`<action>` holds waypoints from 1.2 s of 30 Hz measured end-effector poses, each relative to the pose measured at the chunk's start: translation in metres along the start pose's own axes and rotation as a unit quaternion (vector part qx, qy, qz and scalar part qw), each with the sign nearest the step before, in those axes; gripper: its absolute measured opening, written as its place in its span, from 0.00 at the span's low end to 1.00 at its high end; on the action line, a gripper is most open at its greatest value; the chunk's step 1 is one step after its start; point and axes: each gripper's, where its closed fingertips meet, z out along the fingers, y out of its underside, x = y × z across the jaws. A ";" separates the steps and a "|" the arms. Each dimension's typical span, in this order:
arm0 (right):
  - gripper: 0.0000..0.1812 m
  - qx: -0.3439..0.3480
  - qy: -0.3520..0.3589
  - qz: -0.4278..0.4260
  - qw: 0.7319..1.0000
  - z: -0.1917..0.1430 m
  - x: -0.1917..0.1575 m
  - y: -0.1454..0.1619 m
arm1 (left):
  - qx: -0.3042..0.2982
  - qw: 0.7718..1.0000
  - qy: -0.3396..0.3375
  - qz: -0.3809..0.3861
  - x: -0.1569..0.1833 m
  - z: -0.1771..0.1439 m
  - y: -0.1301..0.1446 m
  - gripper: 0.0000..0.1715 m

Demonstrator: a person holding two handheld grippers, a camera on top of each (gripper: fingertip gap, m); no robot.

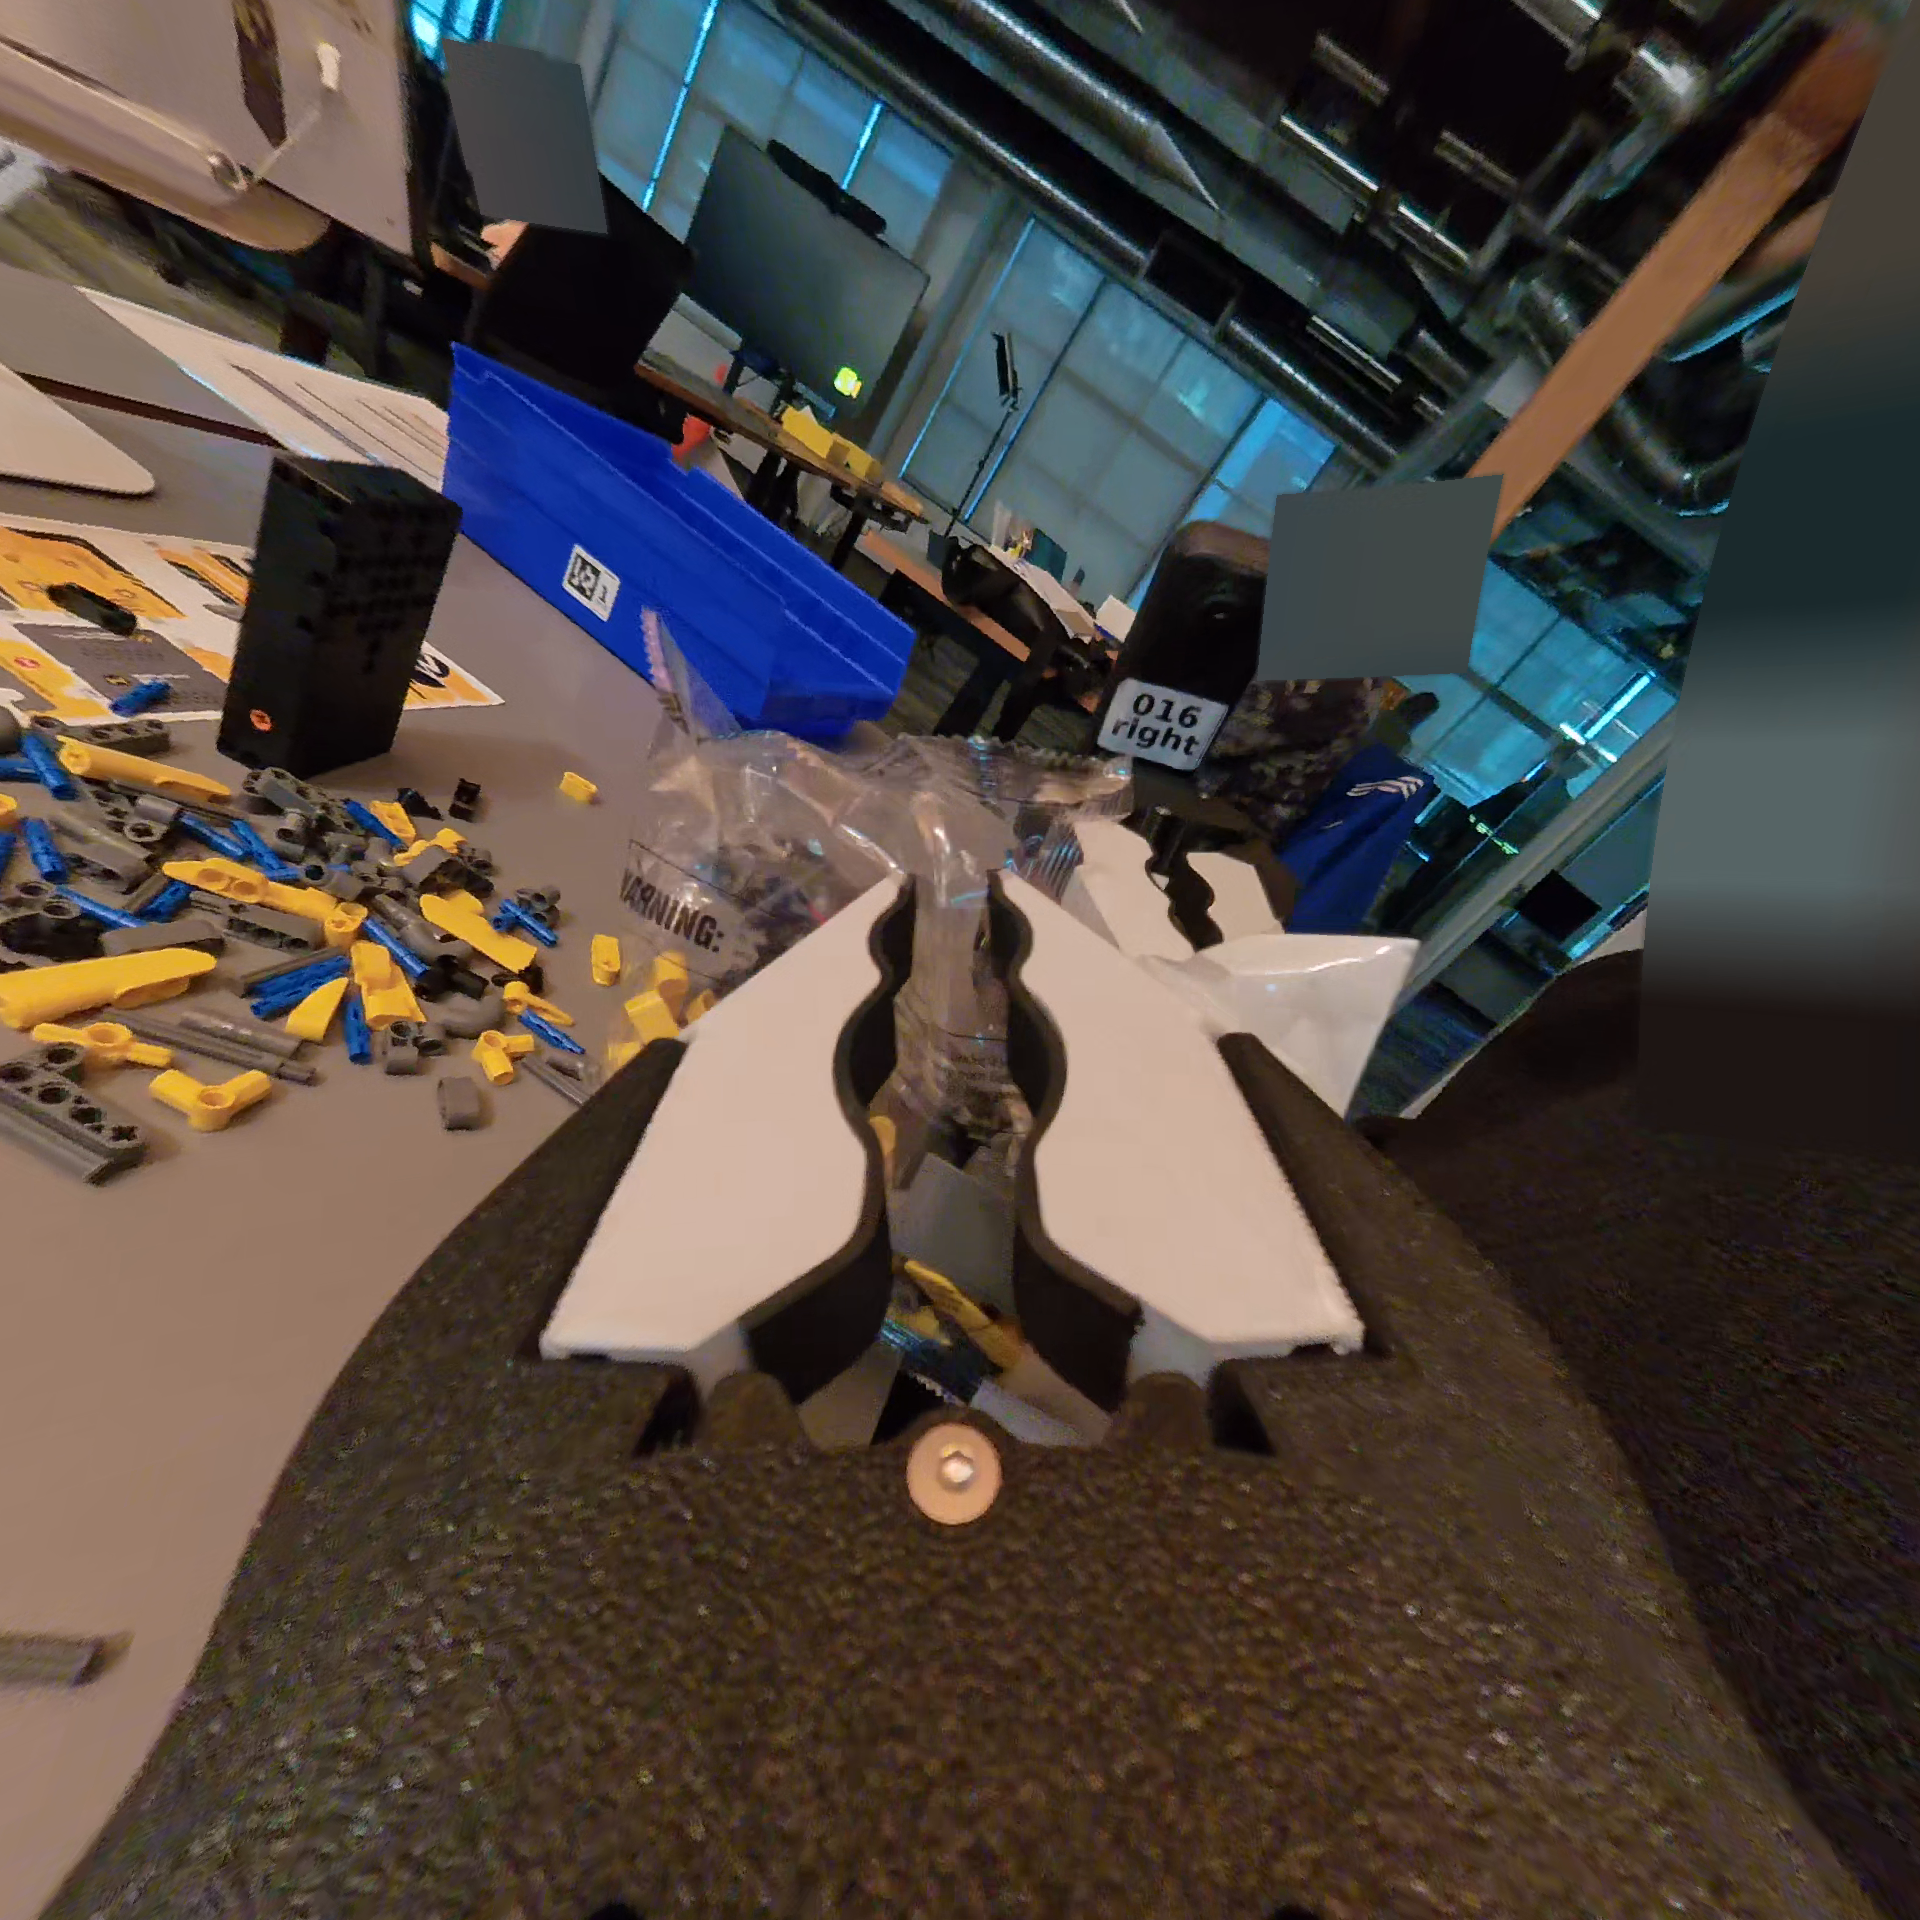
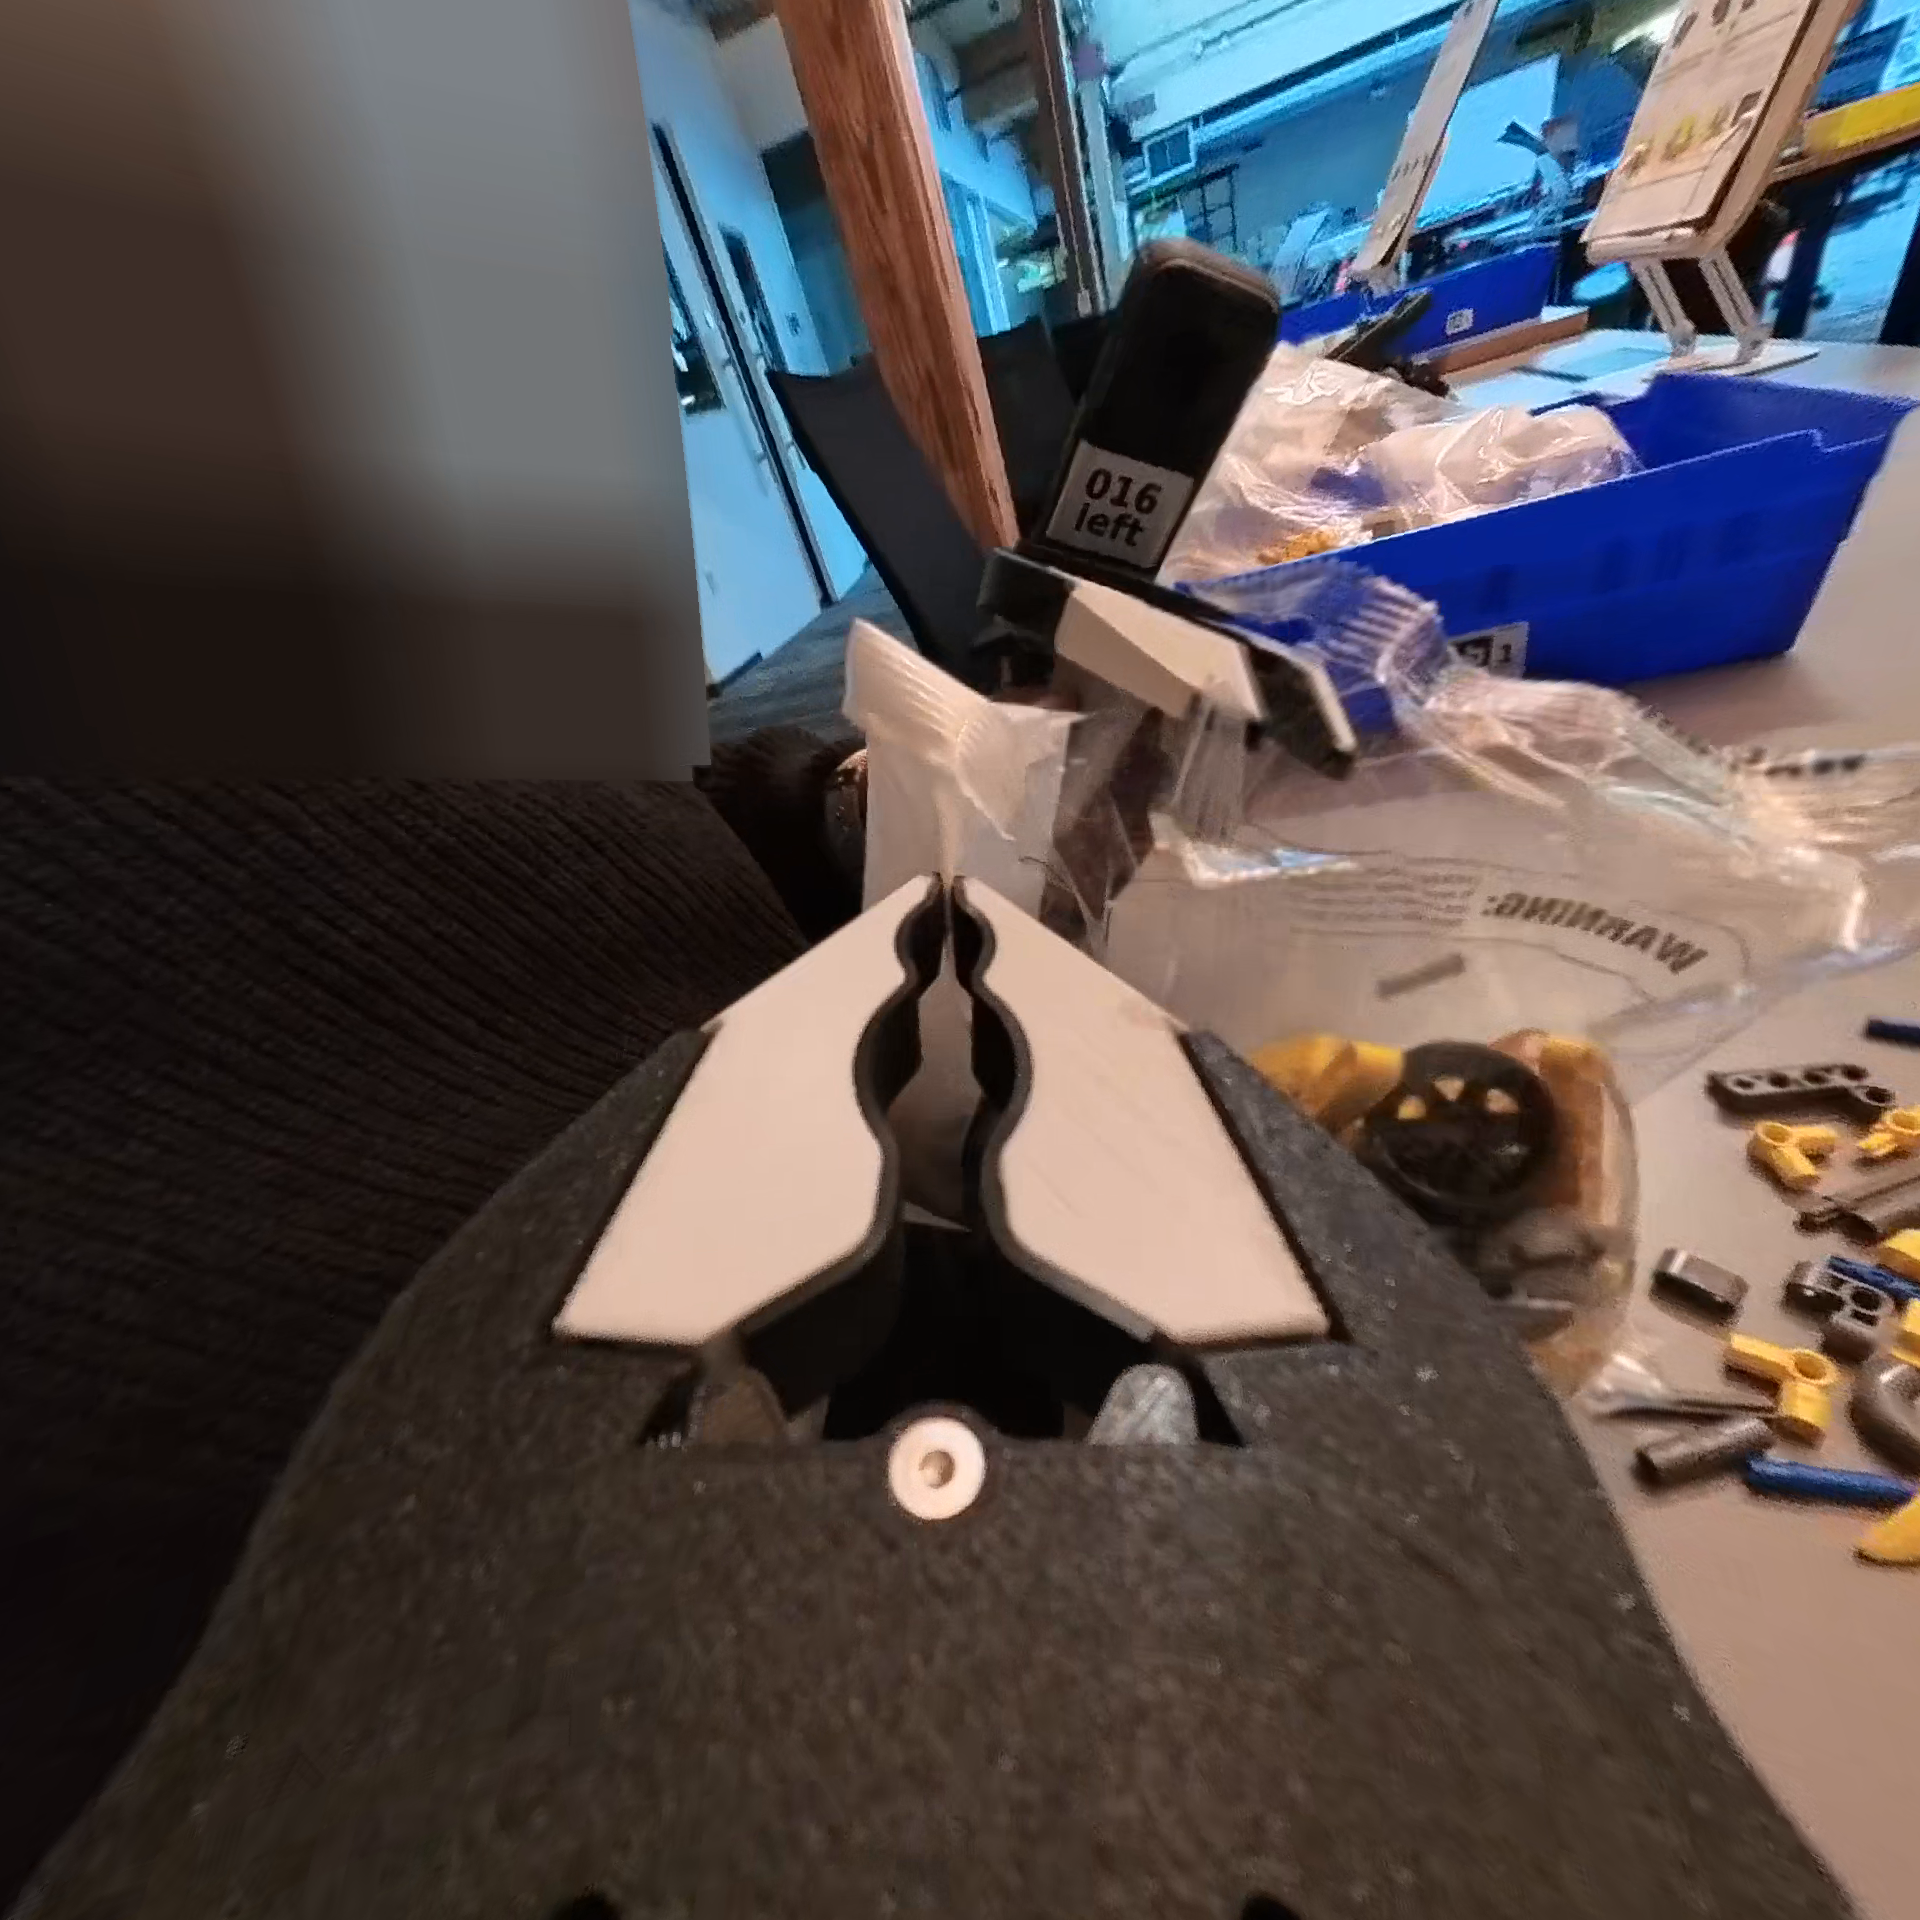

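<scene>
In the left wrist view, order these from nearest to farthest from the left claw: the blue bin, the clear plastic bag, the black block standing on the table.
1. Clear plastic bag: pinched between the left claw fingers, straight ahead.
2. Black block: upright on the table, ahead to the left, behind the scattered parts.
3. Blue bin: farther back, behind the block, centre-left.

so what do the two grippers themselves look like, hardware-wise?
Both match. The left gripper and right gripper each have a black, grainy-textured body, two white tapered fingers lined with wavy black inner pads, and one round silver screw at the base. Each carries a black upright handle with a small white printed label. No cables visible.
</scene>
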 end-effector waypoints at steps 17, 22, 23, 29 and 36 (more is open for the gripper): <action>0.00 -0.094 0.074 -0.310 0.943 0.022 -0.023 0.028 | -0.204 0.949 0.240 0.009 0.076 -0.023 0.035 0.13; 0.00 -0.084 0.066 -0.311 0.944 0.019 -0.034 0.032 | -0.240 0.929 0.281 -0.011 0.079 -0.027 0.046 0.15; 0.00 -0.082 0.060 -0.310 0.945 0.019 -0.037 0.033 | -0.246 0.926 0.285 -0.013 0.078 -0.028 0.048 0.15; 0.00 -0.075 0.031 -0.297 0.951 0.019 -0.051 0.041 | -0.260 0.917 0.302 -0.024 0.074 -0.030 0.054 0.15; 0.00 -0.069 0.016 -0.290 0.954 0.019 -0.059 0.043 | -0.281 0.901 0.330 -0.024 0.081 -0.031 0.060 0.15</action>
